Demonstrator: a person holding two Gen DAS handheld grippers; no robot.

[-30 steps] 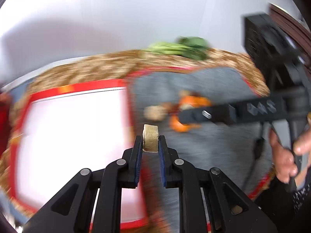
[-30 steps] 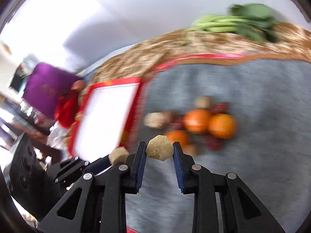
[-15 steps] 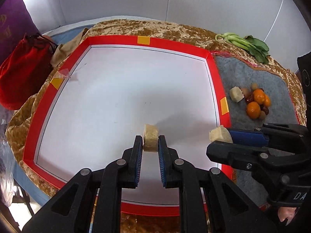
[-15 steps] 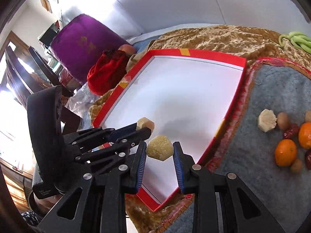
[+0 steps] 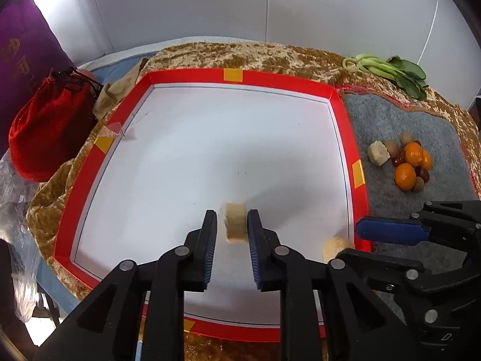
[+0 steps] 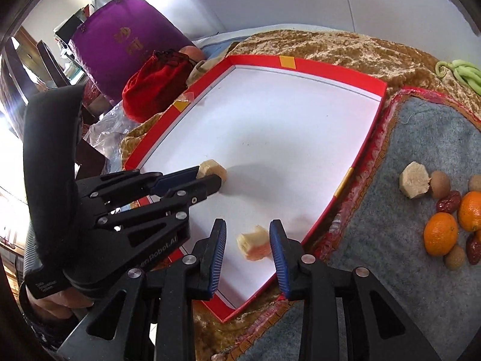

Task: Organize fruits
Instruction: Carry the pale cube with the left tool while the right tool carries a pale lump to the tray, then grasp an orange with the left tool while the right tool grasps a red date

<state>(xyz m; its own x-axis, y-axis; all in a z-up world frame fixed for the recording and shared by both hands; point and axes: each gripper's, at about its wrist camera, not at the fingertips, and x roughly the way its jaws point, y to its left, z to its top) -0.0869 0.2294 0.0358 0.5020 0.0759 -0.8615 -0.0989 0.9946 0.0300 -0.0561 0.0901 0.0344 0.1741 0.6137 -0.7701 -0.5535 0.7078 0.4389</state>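
Both claws have just been opening over the red-rimmed white tray [image 5: 345, 138]. Left claw [image 5: 231, 234] and right claw [image 6: 248, 245], jaws parted, each release a tan fruit chunk [image 5: 236, 224] lower centre; oranges [image 5: 405, 176] wait at right on grey felt.

Black tongs [image 5: 231, 234], blue ribbed pads [image 5: 252, 249], silver screws, white lettering.

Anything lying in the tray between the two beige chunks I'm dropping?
No. In the right wrist view, only bare white tray floor lies between the chunk at the left tongs and the chunk between the right tongs.
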